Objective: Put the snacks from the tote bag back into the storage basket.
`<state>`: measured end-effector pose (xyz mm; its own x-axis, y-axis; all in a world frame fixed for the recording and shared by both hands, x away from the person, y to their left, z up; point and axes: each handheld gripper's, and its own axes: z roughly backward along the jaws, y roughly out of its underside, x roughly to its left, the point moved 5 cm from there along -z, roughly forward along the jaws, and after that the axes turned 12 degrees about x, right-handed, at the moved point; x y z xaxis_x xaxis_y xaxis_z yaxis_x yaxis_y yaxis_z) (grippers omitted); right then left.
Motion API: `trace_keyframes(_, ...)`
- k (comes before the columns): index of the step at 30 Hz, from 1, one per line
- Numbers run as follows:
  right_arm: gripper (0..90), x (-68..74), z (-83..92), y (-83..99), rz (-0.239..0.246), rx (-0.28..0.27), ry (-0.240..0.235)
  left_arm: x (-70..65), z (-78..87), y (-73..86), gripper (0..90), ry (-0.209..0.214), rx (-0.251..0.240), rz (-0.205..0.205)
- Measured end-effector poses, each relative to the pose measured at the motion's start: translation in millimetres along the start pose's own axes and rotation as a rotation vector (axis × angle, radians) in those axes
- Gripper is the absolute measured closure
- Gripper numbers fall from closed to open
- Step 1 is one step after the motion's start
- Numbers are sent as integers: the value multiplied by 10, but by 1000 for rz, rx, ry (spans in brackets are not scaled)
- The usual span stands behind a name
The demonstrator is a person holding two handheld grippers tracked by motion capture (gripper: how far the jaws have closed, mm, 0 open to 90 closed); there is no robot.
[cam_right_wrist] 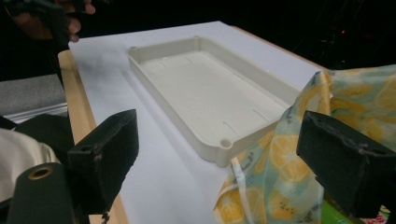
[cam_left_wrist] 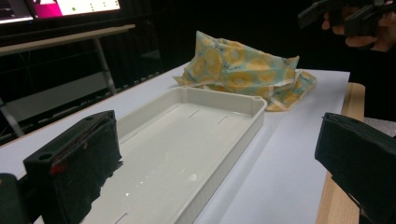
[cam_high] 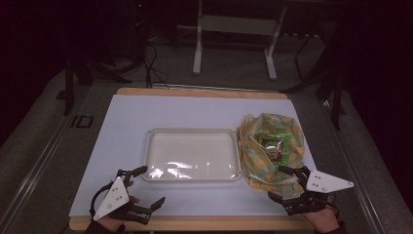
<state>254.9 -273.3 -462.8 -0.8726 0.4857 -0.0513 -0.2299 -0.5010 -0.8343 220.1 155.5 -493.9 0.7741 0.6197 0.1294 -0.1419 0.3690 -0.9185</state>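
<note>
White tray (cam_high: 193, 155) at the middle of the table (cam_high: 131, 114), long axis running left to right, open side up. Lemon-print cloth bag (cam_high: 270, 146) touching the tray's right end, mouth open upward over a green packet (cam_high: 274, 145). Right gripper (cam_high: 287, 181) spread wide at the bag's near edge; left gripper (cam_high: 148, 187) spread, near the tray's near-left corner.
</note>
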Motion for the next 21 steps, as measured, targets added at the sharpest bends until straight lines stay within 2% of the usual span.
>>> trace_keyframes(6,134,17,15,-78,22,-2,-13,6,-65,31,5,8,25,-7)
trace_keyframes(11,135,12,38,-134,33,-13,-12,10,-67,22,5,8,15,-2)
trace_keyframes(15,141,-8,109,-224,40,-44,-1,14,-65,20,5,4,12,0)
trace_keyframes(21,143,-67,146,-328,55,-46,23,12,-62,17,5,0,10,-4)
